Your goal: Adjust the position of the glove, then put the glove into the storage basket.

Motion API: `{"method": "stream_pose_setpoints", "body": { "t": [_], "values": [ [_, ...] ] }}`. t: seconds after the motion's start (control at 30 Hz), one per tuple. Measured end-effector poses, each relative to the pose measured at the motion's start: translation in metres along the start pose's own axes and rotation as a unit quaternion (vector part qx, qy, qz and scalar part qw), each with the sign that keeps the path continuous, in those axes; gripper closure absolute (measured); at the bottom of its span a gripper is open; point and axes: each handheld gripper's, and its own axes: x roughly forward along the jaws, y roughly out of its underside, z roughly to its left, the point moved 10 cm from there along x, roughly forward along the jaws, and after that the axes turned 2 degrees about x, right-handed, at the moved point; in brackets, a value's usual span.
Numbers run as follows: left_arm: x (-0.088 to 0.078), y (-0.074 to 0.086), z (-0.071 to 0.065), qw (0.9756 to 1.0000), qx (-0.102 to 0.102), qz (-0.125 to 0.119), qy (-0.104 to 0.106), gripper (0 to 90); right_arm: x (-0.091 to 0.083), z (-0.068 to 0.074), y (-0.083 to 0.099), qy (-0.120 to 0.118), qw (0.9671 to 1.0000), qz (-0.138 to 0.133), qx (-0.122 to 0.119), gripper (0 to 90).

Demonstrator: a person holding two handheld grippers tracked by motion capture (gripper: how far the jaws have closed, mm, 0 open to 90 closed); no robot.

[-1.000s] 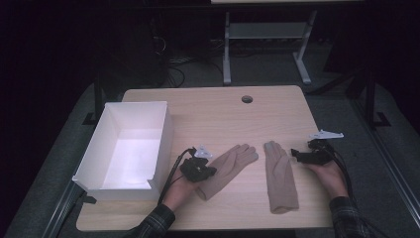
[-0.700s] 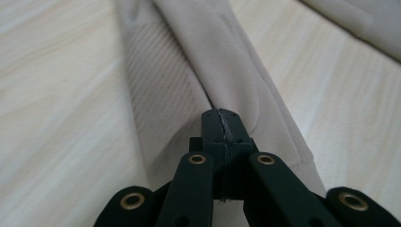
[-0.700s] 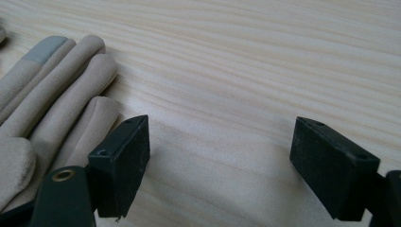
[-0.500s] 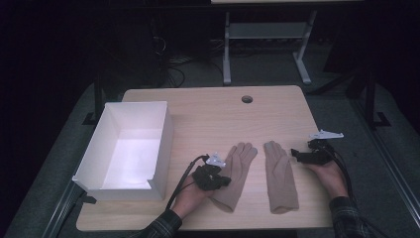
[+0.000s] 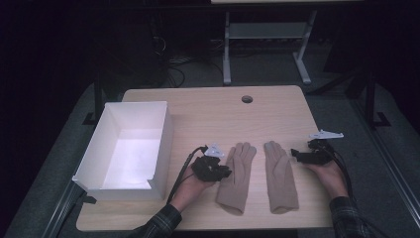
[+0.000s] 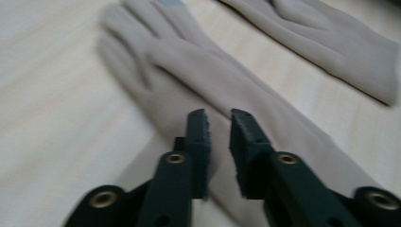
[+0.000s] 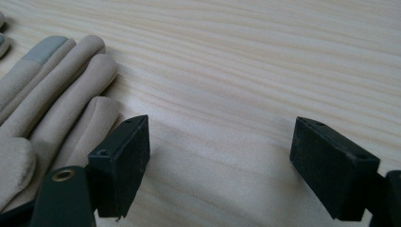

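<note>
Dim surroundings with a dark floor and a metal frame behind enclose the light wooden surface (image 5: 213,114), which carries a white box (image 5: 130,144) at its left. Two beige gloves, left glove (image 5: 236,174) and right glove (image 5: 280,173), lie flat side by side near the front edge, long axes running front to back, fingers pointing away from the person. Left hand-held gripper (image 5: 223,171), jaws just parted to a narrow gap with nothing pinched, sits over the left glove's edge; right hand-held gripper (image 5: 297,154) stands spread beside the right glove.

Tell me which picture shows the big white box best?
The high view: the white box sits whole at the table's left side, open top showing. The two gripper views look at the beige gloves instead.
</note>
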Motion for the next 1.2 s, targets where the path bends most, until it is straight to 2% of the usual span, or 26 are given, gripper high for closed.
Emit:
{"method": "stream_pose_setpoints", "body": {
  "t": [0.03, 0.07, 0.1, 0.2, 0.3, 0.4, 0.43, 0.57, 0.63, 0.73, 0.8, 0.83, 0.93, 1.0, 1.1, 1.13, 1.2],
  "values": [
    [0.001, -0.005, 0.01, 0.9999, -0.003, -0.005, -0.009, 70.3, 0.0, 0.0, 0.0, 0.0, 1.0, 0.0, 0.0, 20.4],
    [0.001, -0.005, 0.01, 0.9999, -0.003, -0.005, -0.009, 67.9, 0.0, 0.0, 0.0, 0.0, 1.0, 0.0, 0.0, 20.4],
    [0.006, -0.009, 0.018, 0.9997, -0.01, -0.009, -0.018, 65.1, 0.0, 0.0, 0.0, 0.0, 1.0, 0.0, 0.0, 20.4],
    [0.014, -0.01, 0.026, 0.9996, -0.01, 0.0, -0.027, 61.6, 0.0, 0.0, 0.0, 0.0, 1.0, 0.0, 0.0, 20.4],
    [0.022, -0.009, 0.028, 0.9995, -0.014, 0.008, -0.028, 61.6, 0.0, 0.0, 0.0, 0.0, 1.0, 0.0, 0.0, 20.5],
    [0.026, -0.007, 0.028, 0.9995, -0.014, 0.013, -0.026, 64.6, 0.0, 0.0, 0.0, -0.001, 1.0, 0.0, 0.0, 20.6],
    [0.029, -0.004, 0.028, 0.9993, -0.011, 0.021, -0.027, 66.0, 0.0, 0.0, 0.0, -0.001, 1.0, 0.0, -0.001, 20.6],
    [0.029, -0.004, 0.026, 0.9995, -0.005, 0.019, -0.025, 74.3, 0.0, 0.001, 0.0, -0.004, 1.0, 0.0, -0.005, 20.8],
    [0.03, -0.004, 0.024, 0.9996, -0.004, 0.017, -0.022, 79.2, 0.0, 0.002, 0.0, -0.006, 1.0, 0.0, -0.006, 23.6],
    [0.03, -0.004, 0.023, 0.9997, -0.002, 0.015, -0.021, 82.3, -0.003, 0.005, 0.0, -0.015, 0.9998, -0.002, -0.013, 34.4],
    [0.03, -0.003, 0.024, 0.9997, -0.002, 0.015, -0.019, 82.8, -0.008, 0.01, -0.002, -0.033, 0.9994, -0.006, -0.012, 46.8],
    [0.03, -0.003, 0.024, 0.9997, -0.002, 0.015, -0.019, 82.9, -0.008, 0.01, -0.002, -0.033, 0.9994, -0.006, -0.012, 46.8],
    [0.03, -0.003, 0.024, 0.9997, 0.0, 0.013, -0.021, 82.9, -0.023, 0.025, -0.004, -0.072, 0.9971, -0.002, -0.024, 69.8],
    [0.03, -0.003, 0.024, 0.9997, 0.0, 0.014, -0.02, 82.9, -0.03, 0.034, 0.0, -0.089, 0.9954, 0.009, -0.035, 79.4],
    [0.03, -0.003, 0.024, 0.9997, 0.0, 0.013, -0.02, 82.9, -0.042, 0.043, 0.006, -0.104, 0.9935, 0.018, -0.044, 87.8],
    [0.03, -0.003, 0.024, 0.9997, 0.0, 0.013, -0.02, 82.9, -0.042, 0.043, 0.006, -0.104, 0.9935, 0.018, -0.044, 87.8],
    [0.03, -0.003, 0.024, 0.9997, 0.001, 0.013, -0.021, 82.9, -0.052, 0.052, 0.013, -0.117, 0.991, 0.019, -0.063, 90.0]
  ]
}}
